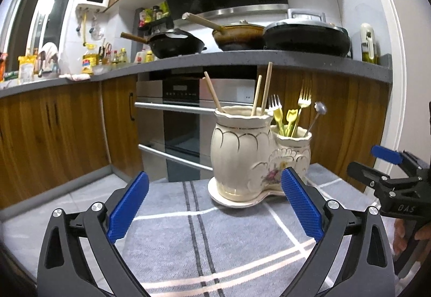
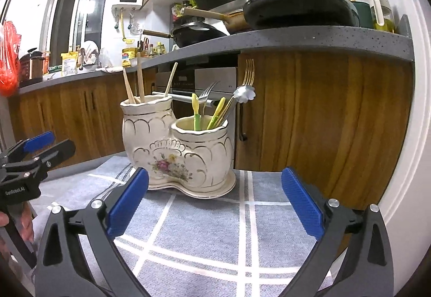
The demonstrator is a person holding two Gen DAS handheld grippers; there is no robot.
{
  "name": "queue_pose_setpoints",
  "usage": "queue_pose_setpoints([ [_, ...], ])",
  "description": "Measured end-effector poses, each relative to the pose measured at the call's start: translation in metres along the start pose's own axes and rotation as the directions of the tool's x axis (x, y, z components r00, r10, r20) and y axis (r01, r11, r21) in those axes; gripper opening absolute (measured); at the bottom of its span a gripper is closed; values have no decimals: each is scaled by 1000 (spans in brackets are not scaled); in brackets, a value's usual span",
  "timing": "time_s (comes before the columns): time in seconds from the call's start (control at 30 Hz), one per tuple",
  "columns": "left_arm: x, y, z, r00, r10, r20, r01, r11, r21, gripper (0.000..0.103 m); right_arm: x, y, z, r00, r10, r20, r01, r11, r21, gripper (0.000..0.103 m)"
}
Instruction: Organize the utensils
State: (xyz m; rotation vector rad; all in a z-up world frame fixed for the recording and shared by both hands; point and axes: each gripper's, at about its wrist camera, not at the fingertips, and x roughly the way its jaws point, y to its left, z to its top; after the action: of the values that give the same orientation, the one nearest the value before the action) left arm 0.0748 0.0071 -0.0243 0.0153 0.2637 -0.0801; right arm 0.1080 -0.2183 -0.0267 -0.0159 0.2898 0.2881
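A cream ceramic double utensil holder [image 1: 242, 156] stands on its saucer on a grey checked cloth [image 1: 204, 237]; it also shows in the right wrist view [image 2: 167, 146]. Its tall pot holds three wooden chopsticks [image 1: 265, 88]. Its short pot [image 2: 204, 146] holds forks [image 1: 304, 97], yellow-green plastic picks [image 1: 287, 119] and a small silver spoon [image 2: 243, 93]. My left gripper [image 1: 215, 205] is open and empty, just in front of the holder. My right gripper [image 2: 215, 205] is open and empty, also facing the holder; it appears at the right edge of the left wrist view [image 1: 388, 162].
Behind the holder are wooden cabinets [image 1: 54, 130], a built-in oven [image 1: 177, 119] and a grey counter [image 1: 242, 59] with pans [image 1: 304, 38] and bottles. The cloth's far edge lies just beyond the holder. The left gripper shows at the left of the right wrist view [image 2: 37, 151].
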Motion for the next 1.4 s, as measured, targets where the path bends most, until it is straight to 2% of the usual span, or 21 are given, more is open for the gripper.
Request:
queue_pose_setpoints([
  [0.13,6,-5,-1,999,5,-33,-4,1000,25,98,-1,1,0,1000,-2,4,2,1000,3,97],
  [1.4,0,-3,0,1000,11,-14,-11,1000,6,98,-4,0,0,1000,-10,8,10,1000,7,97],
])
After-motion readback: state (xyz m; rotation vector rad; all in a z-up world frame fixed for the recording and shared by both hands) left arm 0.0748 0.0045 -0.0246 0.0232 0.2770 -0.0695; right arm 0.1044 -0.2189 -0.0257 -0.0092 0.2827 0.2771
